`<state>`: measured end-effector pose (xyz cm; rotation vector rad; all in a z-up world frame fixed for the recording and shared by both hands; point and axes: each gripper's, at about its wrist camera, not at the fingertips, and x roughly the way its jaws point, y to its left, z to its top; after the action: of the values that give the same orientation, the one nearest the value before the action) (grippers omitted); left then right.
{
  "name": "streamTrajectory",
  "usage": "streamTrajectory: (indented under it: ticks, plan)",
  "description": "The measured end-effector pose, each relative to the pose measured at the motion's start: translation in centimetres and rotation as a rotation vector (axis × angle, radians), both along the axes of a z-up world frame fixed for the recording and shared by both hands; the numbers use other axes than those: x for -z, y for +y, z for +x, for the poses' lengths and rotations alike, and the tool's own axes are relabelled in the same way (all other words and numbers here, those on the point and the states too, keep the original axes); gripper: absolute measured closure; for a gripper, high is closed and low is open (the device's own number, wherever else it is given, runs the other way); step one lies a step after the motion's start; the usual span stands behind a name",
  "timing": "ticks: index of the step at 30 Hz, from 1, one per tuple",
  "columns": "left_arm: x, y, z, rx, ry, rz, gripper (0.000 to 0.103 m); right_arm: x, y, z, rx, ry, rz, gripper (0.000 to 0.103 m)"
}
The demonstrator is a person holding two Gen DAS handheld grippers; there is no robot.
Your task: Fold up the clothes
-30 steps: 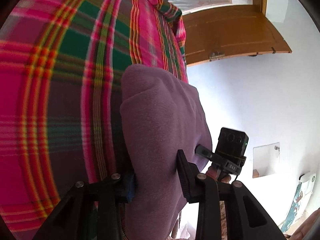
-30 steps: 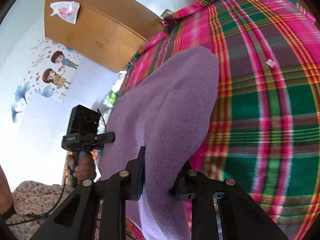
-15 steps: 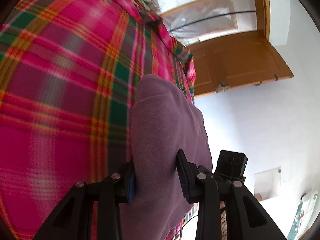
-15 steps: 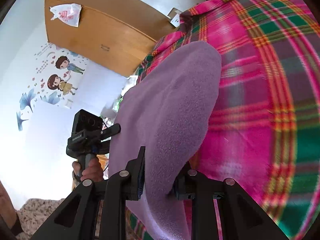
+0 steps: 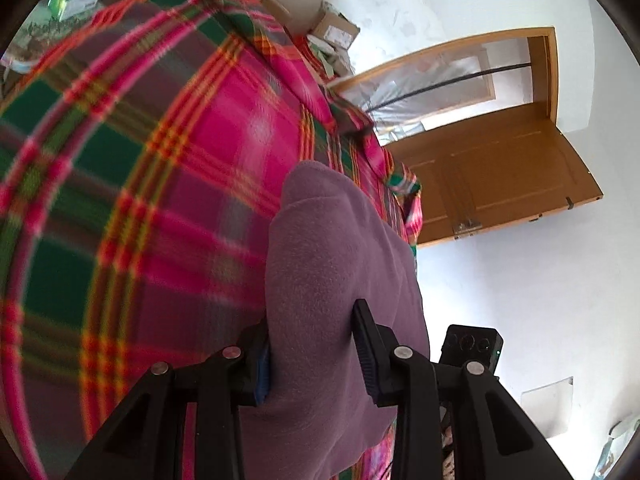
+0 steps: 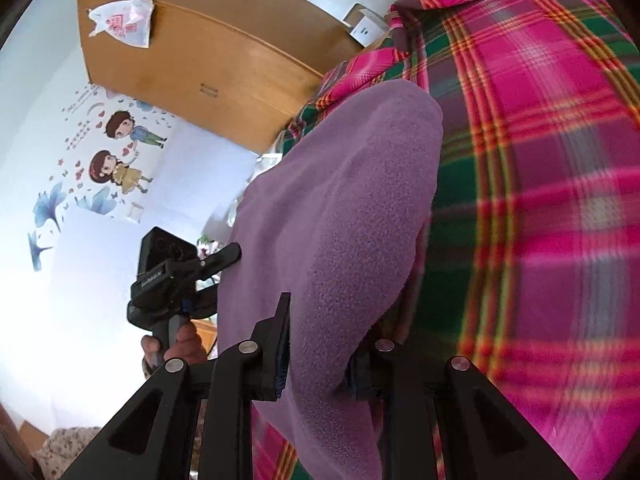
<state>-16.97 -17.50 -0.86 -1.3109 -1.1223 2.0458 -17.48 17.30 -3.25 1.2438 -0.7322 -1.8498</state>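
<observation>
A purple fleece garment (image 5: 332, 280) hangs stretched between my two grippers above a bed covered in pink, green and red plaid (image 5: 140, 200). My left gripper (image 5: 312, 354) is shut on one edge of the fleece, whose fold bulges up between the fingers. In the right wrist view the same purple fleece (image 6: 352, 220) is clamped by my right gripper (image 6: 324, 354), also shut. The left gripper (image 6: 176, 276) shows there too, held in a hand, at the far edge of the fleece. The right gripper's camera block (image 5: 470, 346) peeks out behind the fleece in the left view.
Plaid cover (image 6: 540, 200) fills the space under the garment. A wooden door (image 5: 500, 172) and white wall lie beyond in the left view. A wooden wardrobe (image 6: 200, 52) with a plastic bag on it, wall stickers (image 6: 116, 152) and cardboard boxes (image 5: 332, 28) are around the bed.
Both grippers have tilted and moved over the bed with the fleece still clamped; more of the bed's far edge, the boxes and the door now show. Grip on the garment is unchanged.
</observation>
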Motion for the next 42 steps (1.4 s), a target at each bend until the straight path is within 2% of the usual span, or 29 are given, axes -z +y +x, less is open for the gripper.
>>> streamTrajectory:
  ticks: [12, 18, 23, 26, 29, 34, 38, 42]
  plan:
    - [0.1, -2.8, -5.6, -0.061, 0.044, -0.060, 0.067, 0.6, -3.7, -5.8, 0.037, 0.019, 0.016, 0.080]
    - [2.0, -3.6, -7.4, -0.087, 0.013, -0.075, 0.067, 1.8, -4.7, -7.6, 0.061, 0.011, 0.063, 0.079]
    - [3.7, -3.6, -8.2, -0.096, -0.014, -0.032, 0.067, 2.6, -4.9, -8.2, 0.070, 0.005, 0.076, 0.077]
    - [4.0, -3.5, -8.2, -0.091, -0.010, -0.034, 0.065, 2.7, -5.0, -8.1, 0.079, 0.010, 0.096, 0.073]
    - [3.8, -3.9, -7.3, -0.098, -0.018, -0.033, 0.064, 2.2, -5.0, -7.4, 0.088, 0.057, 0.171, 0.064]
    - [1.6, -4.6, -4.4, -0.144, 0.027, -0.104, 0.064, 0.3, -4.5, -5.4, 0.127, 0.158, 0.294, 0.063]
    - [-1.0, -4.3, -2.0, -0.163, 0.092, -0.152, 0.064, -2.1, -4.3, -2.3, 0.195, 0.310, 0.383, 0.063]
    - [-2.9, -2.9, 0.1, -0.131, 0.145, -0.170, 0.064, -3.7, -5.9, 0.5, 0.217, 0.437, 0.445, 0.063]
